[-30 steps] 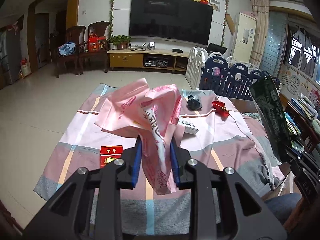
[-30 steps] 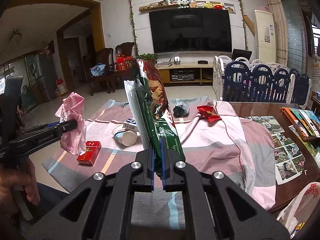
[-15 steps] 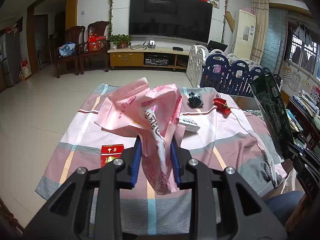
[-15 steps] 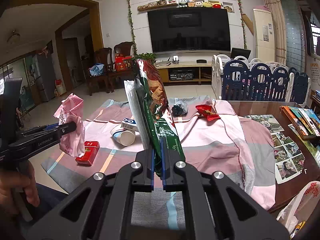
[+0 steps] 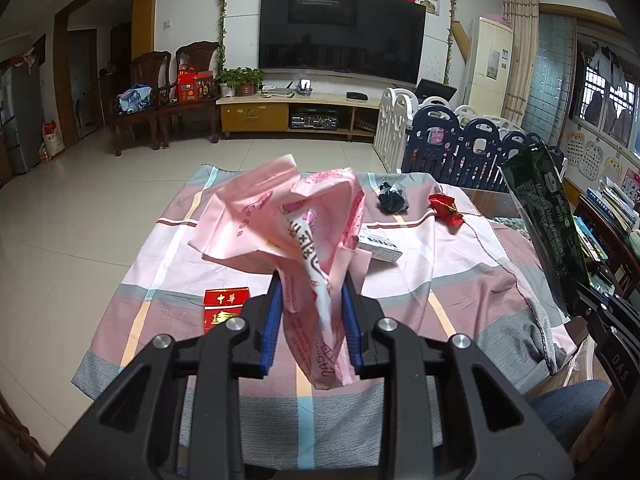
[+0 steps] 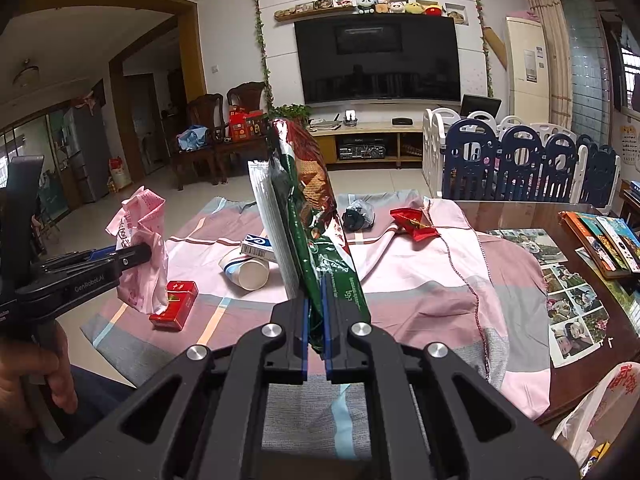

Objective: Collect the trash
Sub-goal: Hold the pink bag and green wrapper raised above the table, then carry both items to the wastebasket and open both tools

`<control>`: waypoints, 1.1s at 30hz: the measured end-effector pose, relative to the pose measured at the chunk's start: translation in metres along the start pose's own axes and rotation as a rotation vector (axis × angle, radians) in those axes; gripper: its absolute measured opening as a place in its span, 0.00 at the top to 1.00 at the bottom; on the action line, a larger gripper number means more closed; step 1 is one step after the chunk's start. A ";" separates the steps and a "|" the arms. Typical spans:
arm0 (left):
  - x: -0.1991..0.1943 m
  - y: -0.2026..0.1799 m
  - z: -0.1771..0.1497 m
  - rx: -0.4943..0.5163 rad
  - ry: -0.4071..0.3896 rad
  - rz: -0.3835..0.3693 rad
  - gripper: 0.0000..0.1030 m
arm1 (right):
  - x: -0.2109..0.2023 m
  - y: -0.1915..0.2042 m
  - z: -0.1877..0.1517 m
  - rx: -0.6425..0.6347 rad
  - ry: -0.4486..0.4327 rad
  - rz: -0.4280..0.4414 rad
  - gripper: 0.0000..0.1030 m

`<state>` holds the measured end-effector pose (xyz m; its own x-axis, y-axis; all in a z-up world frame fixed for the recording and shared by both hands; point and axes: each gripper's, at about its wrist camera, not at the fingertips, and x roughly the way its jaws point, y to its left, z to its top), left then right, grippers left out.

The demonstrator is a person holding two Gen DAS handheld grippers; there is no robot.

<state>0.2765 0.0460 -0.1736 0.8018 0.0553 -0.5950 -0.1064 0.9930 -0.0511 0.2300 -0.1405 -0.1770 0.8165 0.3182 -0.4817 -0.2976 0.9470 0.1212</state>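
My left gripper (image 5: 313, 312) is shut on a crumpled pink plastic bag (image 5: 296, 224) and holds it above the checked cloth; both show at the left of the right wrist view, the bag (image 6: 140, 256) hanging over a red cigarette pack (image 6: 175, 311). My right gripper (image 6: 315, 332) is shut on a green and red snack bag (image 6: 316, 236) held upright; it shows at the right edge of the left wrist view (image 5: 548, 232). On the cloth lie the red pack (image 5: 224, 308), a white paper cup (image 6: 246, 272), a small white box (image 5: 378, 246), a black wad (image 5: 392, 198) and a red wrapper (image 5: 446, 208).
The checked cloth (image 6: 420, 280) covers a table; photos and books (image 6: 572, 280) lie on its bare right part. A plastic bag (image 6: 596, 416) hangs at the lower right table edge. A navy play fence (image 6: 520, 168) stands behind. Tiled floor lies to the left.
Both grippers keep their hold. The view of the table has shifted only slightly; the trash on the cloth has not moved.
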 end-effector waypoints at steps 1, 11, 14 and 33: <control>0.000 0.000 -0.001 0.001 0.000 0.001 0.72 | 0.000 0.000 0.000 0.001 0.000 0.000 0.94; 0.001 -0.001 -0.001 0.008 0.004 0.005 0.72 | 0.000 0.000 0.000 0.000 0.001 0.000 0.94; 0.000 -0.001 -0.001 0.009 0.004 0.005 0.72 | 0.000 0.000 0.000 0.000 0.002 0.000 0.94; 0.001 -0.001 -0.003 0.027 0.012 -0.018 0.72 | -0.089 -0.078 -0.002 0.200 -0.121 -0.029 0.94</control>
<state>0.2751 0.0443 -0.1766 0.7966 0.0367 -0.6034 -0.0761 0.9963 -0.0399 0.1792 -0.2426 -0.1451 0.8804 0.2826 -0.3809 -0.1792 0.9417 0.2846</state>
